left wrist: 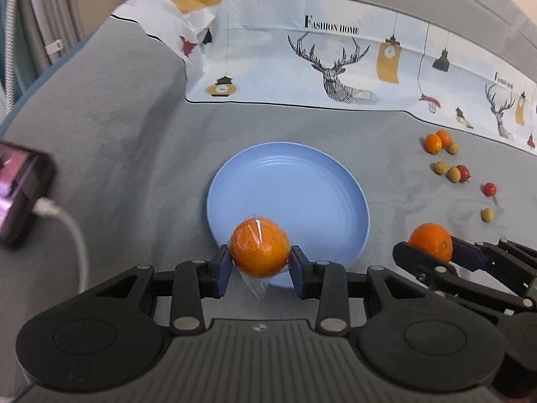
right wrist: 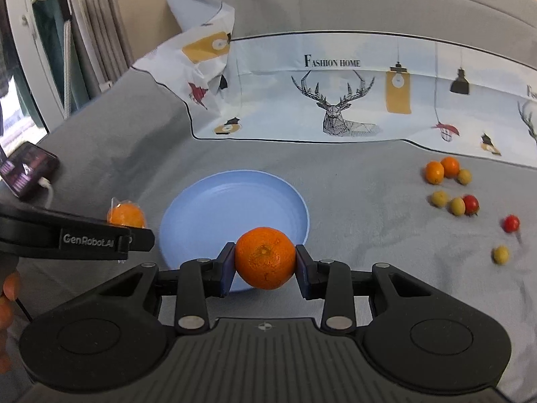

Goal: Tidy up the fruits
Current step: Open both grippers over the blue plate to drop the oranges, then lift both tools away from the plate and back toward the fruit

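Note:
My left gripper (left wrist: 260,262) is shut on a plastic-wrapped orange (left wrist: 260,247), held over the near rim of an empty blue plate (left wrist: 295,194). My right gripper (right wrist: 265,265) is shut on a bare orange (right wrist: 265,258), also at the plate's (right wrist: 235,201) near edge. The right gripper with its orange (left wrist: 431,240) shows at the right of the left wrist view. The left gripper's finger (right wrist: 77,236) and the wrapped orange (right wrist: 126,215) show at the left of the right wrist view.
Small fruits lie on the grey cloth to the right: two little oranges (right wrist: 441,169), several yellow-green ones (right wrist: 449,201) and two red ones (right wrist: 510,223). A printed deer cloth (right wrist: 335,100) lies behind. A phone with a cable (left wrist: 20,194) lies at the left.

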Action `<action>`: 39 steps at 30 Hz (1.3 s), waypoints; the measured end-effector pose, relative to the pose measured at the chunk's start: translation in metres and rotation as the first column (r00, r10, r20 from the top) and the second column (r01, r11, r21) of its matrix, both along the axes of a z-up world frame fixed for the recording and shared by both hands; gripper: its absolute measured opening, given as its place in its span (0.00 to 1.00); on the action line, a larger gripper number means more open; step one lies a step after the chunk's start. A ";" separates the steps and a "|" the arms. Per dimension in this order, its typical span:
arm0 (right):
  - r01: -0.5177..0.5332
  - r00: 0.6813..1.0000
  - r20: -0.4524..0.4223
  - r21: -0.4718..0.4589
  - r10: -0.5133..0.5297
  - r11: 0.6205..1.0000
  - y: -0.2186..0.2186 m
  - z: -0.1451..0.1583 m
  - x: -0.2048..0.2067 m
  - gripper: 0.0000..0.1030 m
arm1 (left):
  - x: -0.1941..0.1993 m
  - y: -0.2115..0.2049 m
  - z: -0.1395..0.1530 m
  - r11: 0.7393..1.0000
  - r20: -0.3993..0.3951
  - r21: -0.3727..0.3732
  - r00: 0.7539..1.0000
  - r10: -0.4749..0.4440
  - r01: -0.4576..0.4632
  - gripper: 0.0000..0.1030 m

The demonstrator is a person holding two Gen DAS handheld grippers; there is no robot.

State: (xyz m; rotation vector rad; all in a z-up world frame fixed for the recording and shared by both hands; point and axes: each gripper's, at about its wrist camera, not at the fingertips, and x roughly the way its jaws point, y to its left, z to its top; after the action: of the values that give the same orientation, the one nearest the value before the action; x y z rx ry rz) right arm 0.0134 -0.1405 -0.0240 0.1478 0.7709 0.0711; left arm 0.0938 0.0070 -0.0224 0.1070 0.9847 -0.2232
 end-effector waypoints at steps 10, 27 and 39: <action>-0.048 0.996 -0.072 -0.035 0.045 0.998 0.009 -0.046 0.057 0.37 | 0.054 -0.012 -0.059 0.999 -0.100 0.031 0.995 0.010 -0.007 0.40; 0.012 0.997 -0.073 -0.065 -0.017 0.998 -0.010 -0.032 0.043 0.75 | 0.046 0.003 -0.037 0.997 -0.142 0.012 0.987 0.079 -0.078 0.93; 0.284 0.959 -0.034 0.027 -0.283 0.959 -0.065 0.049 -0.070 0.82 | -0.058 0.005 0.137 0.993 0.002 -0.111 1.000 0.030 -0.029 1.00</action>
State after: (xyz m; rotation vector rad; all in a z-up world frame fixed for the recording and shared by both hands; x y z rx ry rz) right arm -0.0561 -0.2059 0.0253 0.2886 0.7719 -0.1917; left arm 0.0358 0.0119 0.1146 -0.0086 0.9678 -0.2501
